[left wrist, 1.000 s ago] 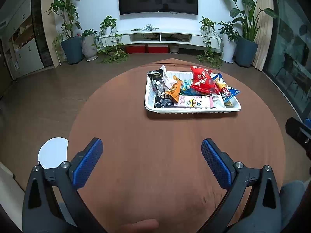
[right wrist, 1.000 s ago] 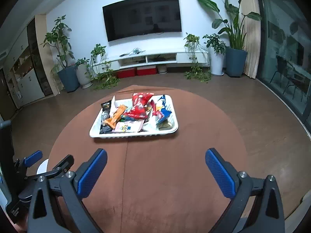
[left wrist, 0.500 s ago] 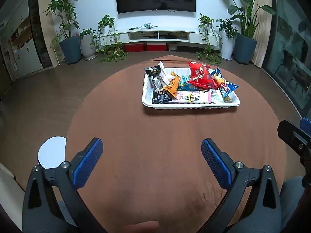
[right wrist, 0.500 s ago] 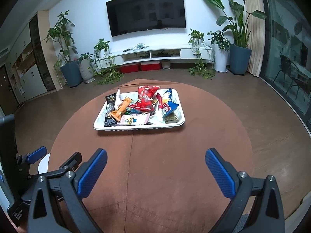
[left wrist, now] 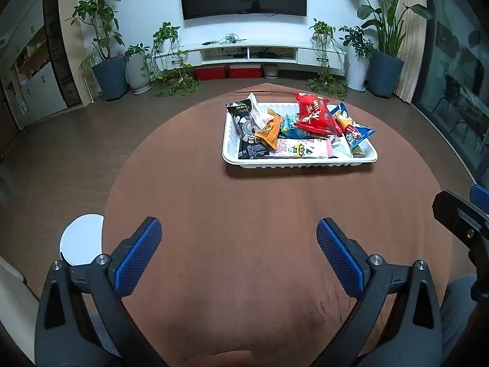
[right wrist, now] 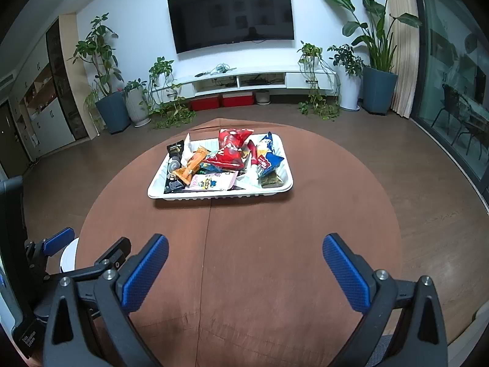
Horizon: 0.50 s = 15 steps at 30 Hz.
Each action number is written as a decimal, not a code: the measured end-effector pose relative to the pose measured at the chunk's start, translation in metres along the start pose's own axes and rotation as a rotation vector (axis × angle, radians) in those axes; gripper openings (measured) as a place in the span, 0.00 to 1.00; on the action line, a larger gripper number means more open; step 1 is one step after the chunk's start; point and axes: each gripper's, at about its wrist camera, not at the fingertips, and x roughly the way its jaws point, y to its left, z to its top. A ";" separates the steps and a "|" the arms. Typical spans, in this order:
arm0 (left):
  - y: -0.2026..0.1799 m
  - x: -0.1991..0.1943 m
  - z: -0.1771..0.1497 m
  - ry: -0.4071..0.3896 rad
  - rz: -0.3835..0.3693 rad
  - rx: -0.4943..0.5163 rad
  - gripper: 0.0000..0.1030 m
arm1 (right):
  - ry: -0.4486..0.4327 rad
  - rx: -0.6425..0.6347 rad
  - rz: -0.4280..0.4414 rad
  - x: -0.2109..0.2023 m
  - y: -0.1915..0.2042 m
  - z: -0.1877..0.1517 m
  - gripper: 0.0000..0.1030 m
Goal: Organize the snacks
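Left gripper (right wrist: 55, 241) in right-wrist view only

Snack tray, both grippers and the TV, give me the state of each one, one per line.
white tray: flat on the table, heaped with snack packets
left gripper: open, empty, above the table
right gripper: open, empty, above the table
TV: screen dark

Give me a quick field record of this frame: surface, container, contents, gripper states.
surface: round brown cloth-covered table
container: white rectangular plastic tray, at the table's far side
contents: piled snack packets, including a red foil bag, a black packet, an orange packet, a pink wrapped bar
left hand-held gripper: open, empty, short of the tray
right hand-held gripper: open, empty, short of the tray
off table: white round disc, near left
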 end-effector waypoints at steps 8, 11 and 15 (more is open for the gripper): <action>0.001 0.004 -0.001 0.004 0.004 0.001 1.00 | 0.000 0.000 0.000 0.000 0.000 0.000 1.00; 0.001 0.004 -0.001 0.005 0.003 0.001 1.00 | 0.000 0.000 0.000 -0.001 0.001 0.001 1.00; 0.000 0.005 -0.002 0.008 0.004 0.001 1.00 | 0.000 0.000 -0.001 -0.001 0.001 0.001 1.00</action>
